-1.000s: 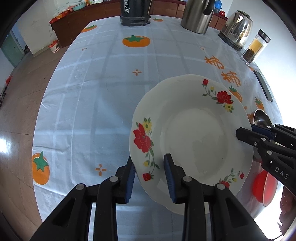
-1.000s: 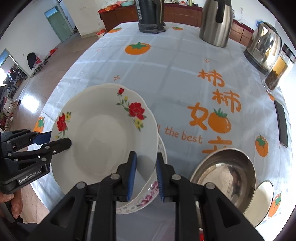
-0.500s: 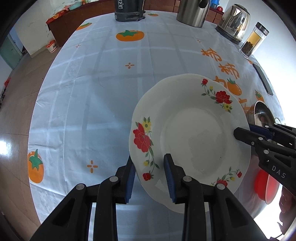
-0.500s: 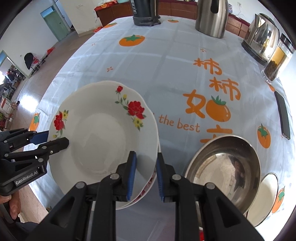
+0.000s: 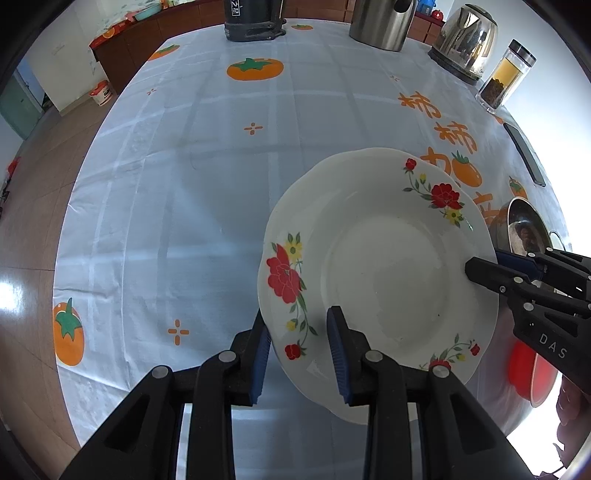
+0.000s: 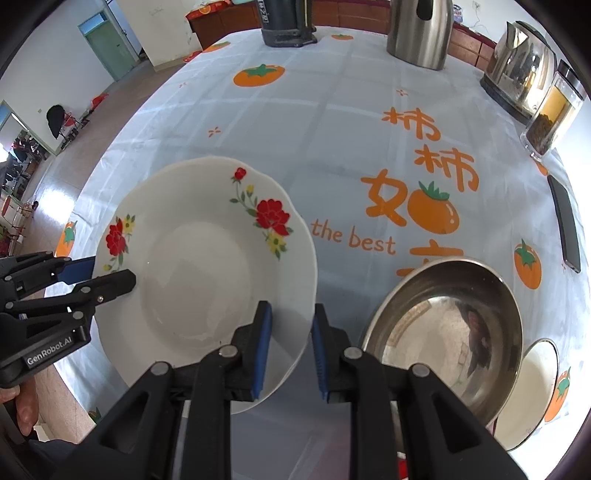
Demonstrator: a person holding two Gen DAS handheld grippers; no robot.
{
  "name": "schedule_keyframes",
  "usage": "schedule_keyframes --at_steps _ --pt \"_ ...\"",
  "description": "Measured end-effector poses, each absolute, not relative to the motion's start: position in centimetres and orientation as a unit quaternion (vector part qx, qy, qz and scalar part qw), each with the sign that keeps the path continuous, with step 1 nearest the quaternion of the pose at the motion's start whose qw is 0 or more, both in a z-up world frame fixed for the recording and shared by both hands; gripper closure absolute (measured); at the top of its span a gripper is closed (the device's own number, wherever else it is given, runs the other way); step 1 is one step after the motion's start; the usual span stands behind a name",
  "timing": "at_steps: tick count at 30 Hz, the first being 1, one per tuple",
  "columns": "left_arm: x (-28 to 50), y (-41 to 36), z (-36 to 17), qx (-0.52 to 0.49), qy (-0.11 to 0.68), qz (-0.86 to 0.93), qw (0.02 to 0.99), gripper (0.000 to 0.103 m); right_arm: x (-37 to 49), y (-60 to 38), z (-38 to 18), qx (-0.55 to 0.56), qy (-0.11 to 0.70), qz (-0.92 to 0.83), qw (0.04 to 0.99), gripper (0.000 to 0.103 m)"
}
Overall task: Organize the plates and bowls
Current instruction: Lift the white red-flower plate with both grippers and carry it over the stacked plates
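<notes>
Together, the left gripper [image 5: 299, 347] and right gripper [image 6: 290, 345] clamp opposite rims of a floral plate [image 5: 384, 273]. Next likely: setting it down level near the steel bowl [image 6: 447, 332].

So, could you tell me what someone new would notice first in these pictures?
Probably the white floral plate at the near table edge, gripped on opposite rims by the left gripper and the right gripper. Next, the shiny steel bowl to its right, and the blue tablecloth printed with orange persimmons. Two kettles stand at the far edge.
</notes>
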State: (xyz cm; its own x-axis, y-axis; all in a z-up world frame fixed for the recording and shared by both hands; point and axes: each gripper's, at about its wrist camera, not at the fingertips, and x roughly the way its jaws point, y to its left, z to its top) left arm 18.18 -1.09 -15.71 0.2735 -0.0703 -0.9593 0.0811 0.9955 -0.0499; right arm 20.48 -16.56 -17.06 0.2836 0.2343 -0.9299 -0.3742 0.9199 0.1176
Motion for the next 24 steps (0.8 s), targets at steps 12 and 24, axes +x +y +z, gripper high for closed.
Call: schedule_keyframes --at_steps 12,24 --pt "18.26 -1.15 -16.00 0.005 0.603 -0.048 0.797 0.070 20.39 -16.65 -17.29 -0.062 0.568 0.190 0.799 0.081" --pt "18.16 -1.31 -16.12 0.008 0.601 -0.044 0.798 0.071 20.20 -16.91 -17.64 -0.062 0.570 0.193 0.796 0.081"
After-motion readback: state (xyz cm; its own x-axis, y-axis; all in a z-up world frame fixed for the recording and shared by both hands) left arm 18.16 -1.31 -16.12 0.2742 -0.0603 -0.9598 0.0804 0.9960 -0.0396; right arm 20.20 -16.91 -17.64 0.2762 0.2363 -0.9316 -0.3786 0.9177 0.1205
